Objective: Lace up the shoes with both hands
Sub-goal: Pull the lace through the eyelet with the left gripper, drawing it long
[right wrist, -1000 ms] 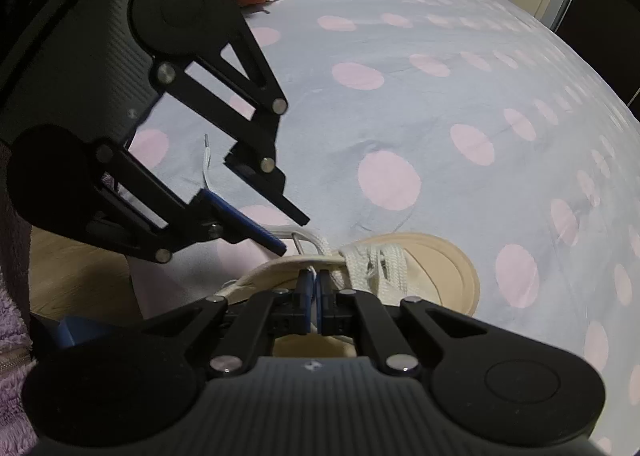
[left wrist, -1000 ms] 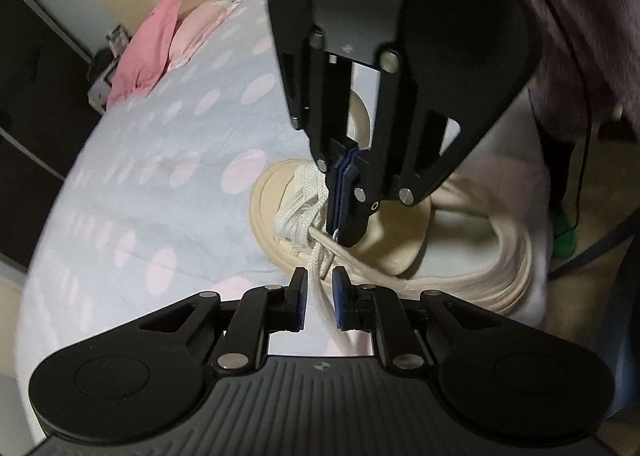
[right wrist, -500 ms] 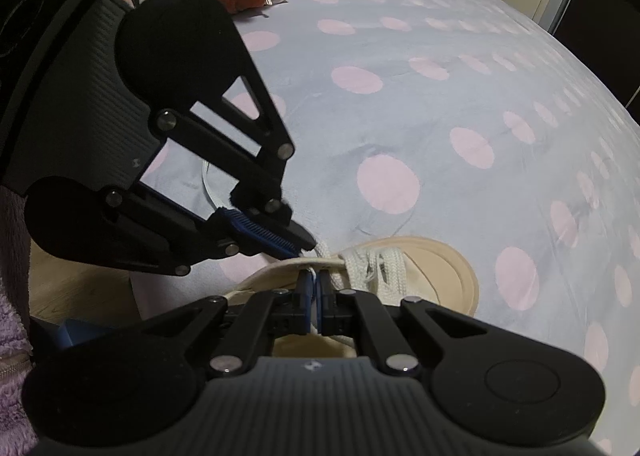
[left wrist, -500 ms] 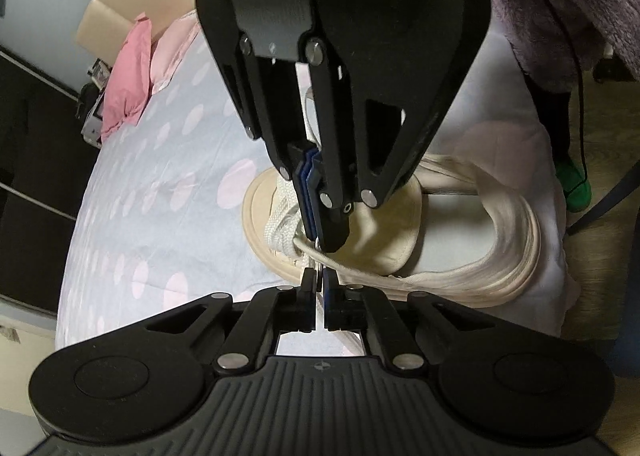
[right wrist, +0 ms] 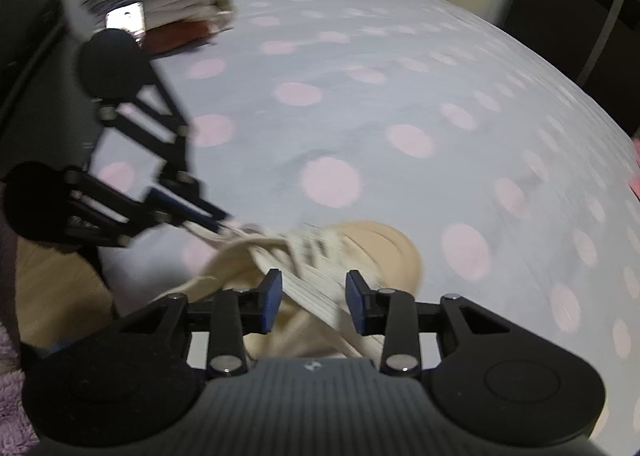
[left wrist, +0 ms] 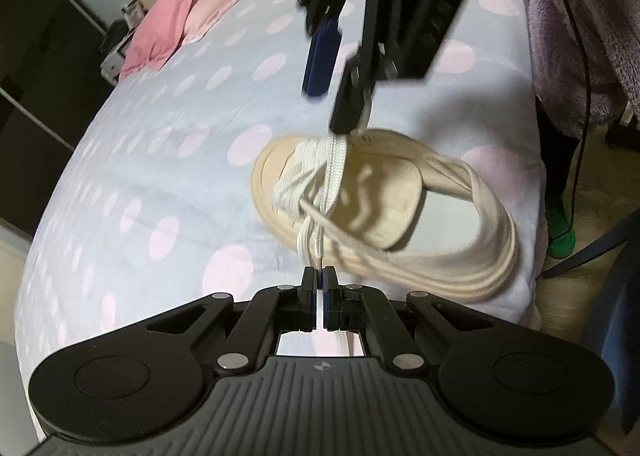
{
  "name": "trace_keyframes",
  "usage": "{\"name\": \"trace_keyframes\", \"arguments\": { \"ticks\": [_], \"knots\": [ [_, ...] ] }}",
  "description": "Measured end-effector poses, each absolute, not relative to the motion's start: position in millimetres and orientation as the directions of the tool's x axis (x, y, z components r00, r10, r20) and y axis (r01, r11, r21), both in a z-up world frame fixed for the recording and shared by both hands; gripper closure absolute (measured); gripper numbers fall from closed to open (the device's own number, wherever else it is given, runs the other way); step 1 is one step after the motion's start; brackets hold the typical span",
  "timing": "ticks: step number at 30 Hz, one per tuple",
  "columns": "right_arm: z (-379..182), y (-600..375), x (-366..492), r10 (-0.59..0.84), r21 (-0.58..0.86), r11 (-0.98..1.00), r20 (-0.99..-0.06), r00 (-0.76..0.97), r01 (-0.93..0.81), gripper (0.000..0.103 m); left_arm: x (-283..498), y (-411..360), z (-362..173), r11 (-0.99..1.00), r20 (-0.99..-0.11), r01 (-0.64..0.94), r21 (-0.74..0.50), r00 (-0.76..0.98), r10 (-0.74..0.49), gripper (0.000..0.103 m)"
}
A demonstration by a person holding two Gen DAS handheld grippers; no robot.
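Cream platform shoe lies on the polka-dot bedsheet nr the bed edge, toe toward the bed middle, heel strap toward the person.

L gripper: pads pressed together on a white lace end, just in front of the shoe's near side. Lace runs up from the pinch into the criss-cross lacing over the toe strap. In R wrist view the same gripper comes in from the left w/ its tip at the shoe's side, lace visible at the tip (view blurred, detail poor).

R gripper: fingers spread wide, nothing between the blue pads; shoe sits just beyond and below the gap. In L wrist view it hangs above the far side of the shoe, fingers apart, one black fingertip close to the lacing top; contact cannot be judged (motion blur).

Surroundings: pink pillows at the far bed end, folded clothes stack on the bed in R view, purple fleece garment at the right edge, green object on the floor.
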State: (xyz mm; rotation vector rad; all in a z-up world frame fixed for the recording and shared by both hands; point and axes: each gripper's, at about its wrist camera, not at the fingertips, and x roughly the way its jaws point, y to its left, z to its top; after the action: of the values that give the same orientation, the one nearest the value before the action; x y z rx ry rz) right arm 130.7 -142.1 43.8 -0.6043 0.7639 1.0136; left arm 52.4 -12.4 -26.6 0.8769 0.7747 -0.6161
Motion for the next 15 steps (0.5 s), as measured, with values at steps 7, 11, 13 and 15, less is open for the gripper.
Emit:
{"name": "trace_keyframes", "arguments": {
  "ticks": [7,11,13,15],
  "knots": [
    [60.3,-188.8,140.3,0.485,-0.036,0.573,-0.79,0.374,-0.819,0.052,26.9,8.8,-6.6,0.572,-0.816,0.711,0.408,0.565,-0.121,0.102],
    [54.0,-200.8,138.2,0.457,-0.036,0.591,-0.808,0.371,-0.806,0.051,14.6,13.5,1.8,0.584,-0.83,0.702,0.407,0.551,-0.085,0.102],
    [54.6,-206.0,136.6,0.458,-0.038,0.589,-0.807,0.373,-0.807,0.05,7.0,15.9,4.3,0.59,-0.839,0.7,0.401,0.539,-0.069,0.102],
    [56.4,-204.8,135.3,0.469,-0.032,0.585,-0.801,0.371,-0.81,0.05,0.2,19.4,6.2,0.593,-0.848,0.699,0.399,0.527,-0.051,0.102]
  ]
}}
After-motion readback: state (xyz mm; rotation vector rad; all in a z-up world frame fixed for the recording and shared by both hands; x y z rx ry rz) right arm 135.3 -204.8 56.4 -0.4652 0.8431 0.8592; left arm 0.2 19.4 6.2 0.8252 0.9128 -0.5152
